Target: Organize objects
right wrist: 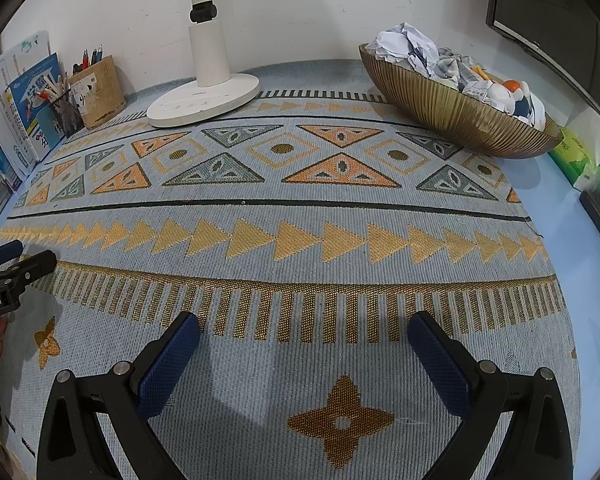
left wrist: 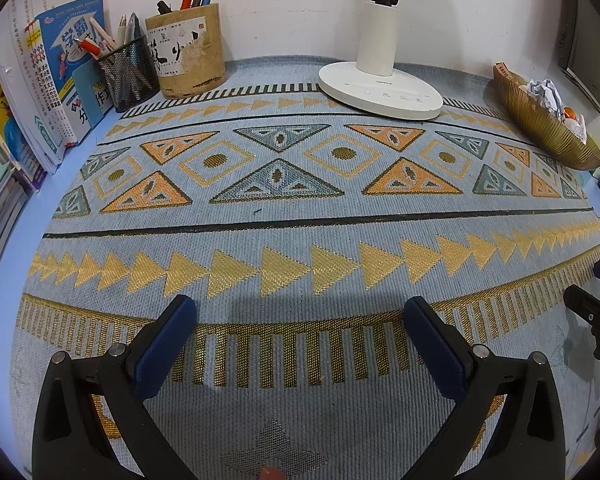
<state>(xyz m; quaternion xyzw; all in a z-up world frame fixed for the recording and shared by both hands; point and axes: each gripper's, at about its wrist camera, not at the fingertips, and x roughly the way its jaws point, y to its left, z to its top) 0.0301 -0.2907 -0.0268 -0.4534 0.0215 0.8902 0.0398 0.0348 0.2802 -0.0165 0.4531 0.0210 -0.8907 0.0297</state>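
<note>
My left gripper [left wrist: 300, 312] is open and empty, low over the patterned mat [left wrist: 300, 216]. My right gripper [right wrist: 304, 328] is open and empty over the same mat [right wrist: 300, 216]. A black mesh pen cup [left wrist: 128, 72] and a cork pen holder [left wrist: 190, 52] with pens stand at the back left; they also show in the right wrist view, the pen cup [right wrist: 66, 114] and the cork pen holder [right wrist: 100, 92]. A gold ribbed bowl [left wrist: 540, 120] holds crumpled paper and small items at the back right; in the right wrist view the bowl [right wrist: 460, 112] is nearer.
A white desk lamp [left wrist: 380, 84] stands at the back centre, also in the right wrist view [right wrist: 204, 100]. Books [left wrist: 40, 92] lean at the left. A green tissue box [right wrist: 576, 160] and a dark monitor [right wrist: 548, 8] are at the right. The other gripper shows at each view's edge.
</note>
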